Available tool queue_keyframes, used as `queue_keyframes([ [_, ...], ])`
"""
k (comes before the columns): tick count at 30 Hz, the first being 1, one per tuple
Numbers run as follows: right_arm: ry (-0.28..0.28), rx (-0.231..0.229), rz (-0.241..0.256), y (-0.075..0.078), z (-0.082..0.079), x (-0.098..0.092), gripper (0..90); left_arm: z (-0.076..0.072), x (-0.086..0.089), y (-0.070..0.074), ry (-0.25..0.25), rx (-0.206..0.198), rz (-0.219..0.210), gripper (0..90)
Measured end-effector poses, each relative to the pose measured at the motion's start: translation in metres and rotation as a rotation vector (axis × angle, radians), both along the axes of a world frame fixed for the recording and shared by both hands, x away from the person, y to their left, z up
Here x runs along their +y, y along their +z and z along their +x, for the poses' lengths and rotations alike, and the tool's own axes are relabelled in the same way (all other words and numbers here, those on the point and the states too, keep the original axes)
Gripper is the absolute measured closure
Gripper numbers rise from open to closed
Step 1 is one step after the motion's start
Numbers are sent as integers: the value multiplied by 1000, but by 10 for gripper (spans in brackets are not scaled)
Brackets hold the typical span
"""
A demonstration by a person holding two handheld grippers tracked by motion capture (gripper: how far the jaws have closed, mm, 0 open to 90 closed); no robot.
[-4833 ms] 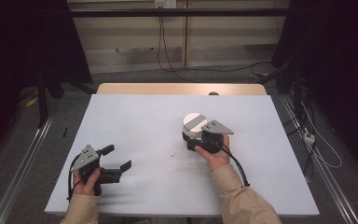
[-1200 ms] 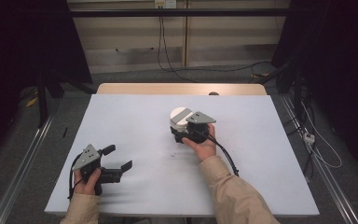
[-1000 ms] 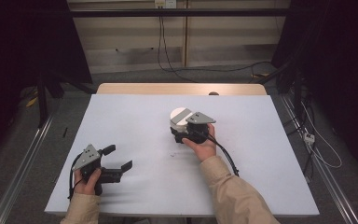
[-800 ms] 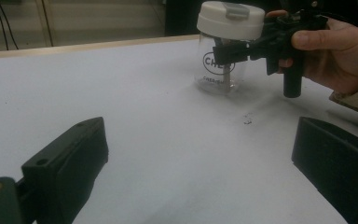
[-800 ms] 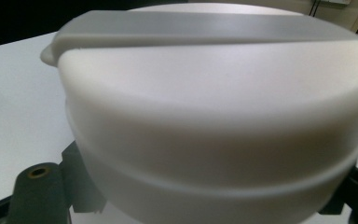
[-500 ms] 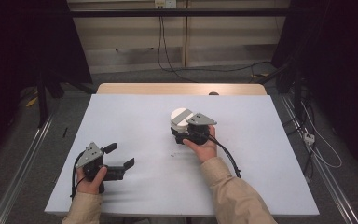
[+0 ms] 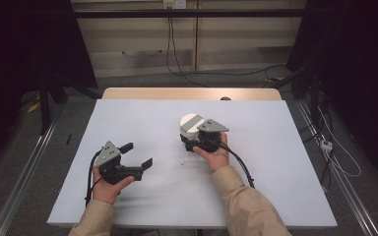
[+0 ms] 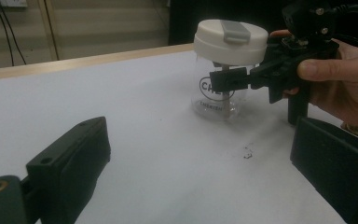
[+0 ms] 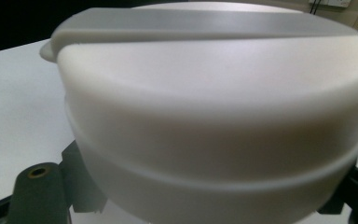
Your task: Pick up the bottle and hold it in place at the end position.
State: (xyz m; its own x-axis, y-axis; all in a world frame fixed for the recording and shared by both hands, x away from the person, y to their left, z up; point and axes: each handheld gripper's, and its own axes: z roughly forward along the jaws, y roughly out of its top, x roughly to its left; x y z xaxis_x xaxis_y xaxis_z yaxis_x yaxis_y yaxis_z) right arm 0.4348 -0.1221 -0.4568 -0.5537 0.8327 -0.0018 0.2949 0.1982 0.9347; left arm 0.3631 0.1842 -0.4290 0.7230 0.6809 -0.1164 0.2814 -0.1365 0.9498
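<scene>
While we look from the high view, our left gripper [image 7: 137,155] rests near the table [image 7: 275,147] front, jaws wide, empty. Left gripper view: right gripper [image 8: 235,79] w/ jaws round the jar [image 8: 221,70], probably clamped. Right gripper view: lid [image 9: 214,93] close up.

The surface [image 7: 142,123] is a white sheet over a board whose wooden edge [image 7: 192,93] shows along the far side, upper centre of the frame. Grey floor [image 7: 74,123] surrounds it. A pale panelled wall [image 7: 236,39] spans the top centre, with a socket [image 7: 173,4] at its upper edge and black cables [image 7: 170,39] hanging down. Dark curtains [image 7: 10,59] fill the upper left and upper right. Metal rails [image 7: 19,182] run along the left and right edges.
</scene>
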Motion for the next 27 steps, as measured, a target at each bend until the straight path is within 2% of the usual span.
queue_keyframes([
  [5,-1,4,-2,0,0,0,187,5,-9,2,-17,32,-14,67],
  [11,-2,7,-2,0,0,0,187,12,-20,6,-12,32,-2,91],
  [18,0,12,-3,1,0,0,187,20,-36,11,-47,39,6,169],
  [24,-1,17,-3,1,0,-1,188,29,-50,12,-70,48,-13,279],
  [27,0,18,-5,1,0,-1,188,31,-55,14,-84,40,-5,344],
])
